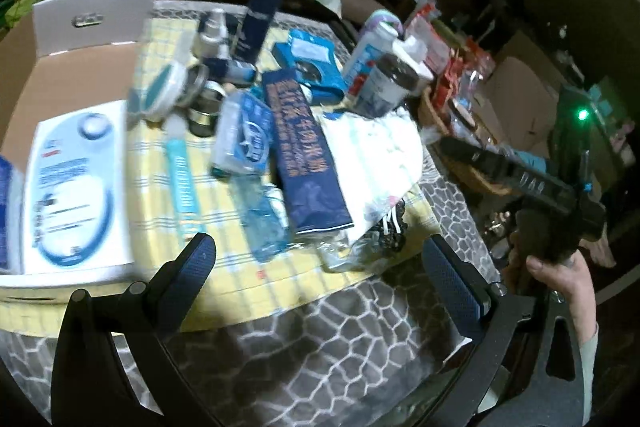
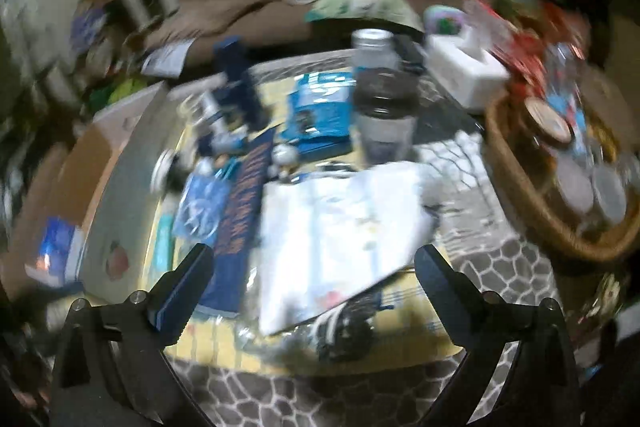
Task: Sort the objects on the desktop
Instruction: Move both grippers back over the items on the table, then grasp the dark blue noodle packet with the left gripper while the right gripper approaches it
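Note:
Many items lie on a yellow checked cloth (image 1: 224, 291): a long dark blue box (image 1: 308, 155), a white plastic packet (image 1: 372, 163), a clear blue bottle (image 1: 260, 215), a turquoise tube (image 1: 182, 183), a blue pouch (image 1: 310, 67) and a dark-capped jar (image 1: 386, 87). My left gripper (image 1: 320, 259) is open and empty above the cloth's near edge. My right gripper (image 2: 314, 263) is open and empty, hovering over the white packet (image 2: 340, 227) and next to the dark blue box (image 2: 240, 211). The right wrist view is blurred. The right gripper also shows in the left wrist view (image 1: 452, 147).
An open cardboard box (image 1: 76, 75) at the left holds a white and blue carton (image 1: 76, 191). A tall navy box (image 1: 260, 15) and small bottles stand at the back. A wicker basket (image 2: 552, 223) of goods sits at the right. A sofa is behind the table.

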Tool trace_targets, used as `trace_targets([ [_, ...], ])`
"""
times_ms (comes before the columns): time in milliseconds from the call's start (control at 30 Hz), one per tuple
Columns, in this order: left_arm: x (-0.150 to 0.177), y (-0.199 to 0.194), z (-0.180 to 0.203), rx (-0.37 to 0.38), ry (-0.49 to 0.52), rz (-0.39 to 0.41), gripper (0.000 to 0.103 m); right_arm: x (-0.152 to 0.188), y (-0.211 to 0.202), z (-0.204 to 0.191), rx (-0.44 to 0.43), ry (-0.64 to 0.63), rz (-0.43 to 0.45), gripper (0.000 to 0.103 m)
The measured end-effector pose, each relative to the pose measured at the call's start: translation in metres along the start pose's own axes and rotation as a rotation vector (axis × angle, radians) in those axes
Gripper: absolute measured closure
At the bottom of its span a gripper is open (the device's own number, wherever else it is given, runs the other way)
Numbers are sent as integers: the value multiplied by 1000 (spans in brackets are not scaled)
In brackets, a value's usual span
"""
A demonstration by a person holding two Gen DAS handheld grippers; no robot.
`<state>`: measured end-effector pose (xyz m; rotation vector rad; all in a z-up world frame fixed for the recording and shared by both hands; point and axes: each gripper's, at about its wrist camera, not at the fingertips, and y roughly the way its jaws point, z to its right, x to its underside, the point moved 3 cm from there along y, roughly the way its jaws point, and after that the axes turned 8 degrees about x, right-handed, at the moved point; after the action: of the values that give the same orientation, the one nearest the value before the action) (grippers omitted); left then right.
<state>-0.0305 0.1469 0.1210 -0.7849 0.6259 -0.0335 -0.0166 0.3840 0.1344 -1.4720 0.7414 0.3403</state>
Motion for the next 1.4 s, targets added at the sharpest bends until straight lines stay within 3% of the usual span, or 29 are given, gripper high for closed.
trace_targets([
  [167,-4,46,8,-39,9,-36,0,5,23,55,-49,233,-5,1],
  [300,-10,79,4,-86,20,-71,0,14,42,76,-66,306,2,1],
  [367,-15,94,-1,-121,20,-82,0,23,51,82,-62,319,13,1],
  [467,-22,112,-14,-163,-4,-88,0,26,66,89,-74,361,-50,1],
  [533,-26,121,-22,-176,-26,-87,0,21,64,89,-101,358,-31,1],
  [600,-29,131,-28,-187,-37,-92,1,16,61,87,-68,325,-13,1],
  [767,-39,145,-26,-246,-4,-92,4,12,62,78,-101,304,-19,1],
  [833,-43,148,-25,-264,4,-92,18,11,65,73,-97,285,-27,1],
  [867,-45,150,-25,-278,7,-96,31,11,65,71,-99,276,-30,1],
  [967,-48,154,-25,-289,0,-109,45,11,66,66,-106,260,-28,1],
  [1100,-46,148,-16,-245,10,-95,84,11,65,62,-101,241,-28,1],
  [1167,-45,142,-9,-230,24,-85,93,12,65,60,-106,239,-28,1],
  [1400,-49,98,0,-125,-2,-5,100,7,54,49,-142,221,-4,1],
])
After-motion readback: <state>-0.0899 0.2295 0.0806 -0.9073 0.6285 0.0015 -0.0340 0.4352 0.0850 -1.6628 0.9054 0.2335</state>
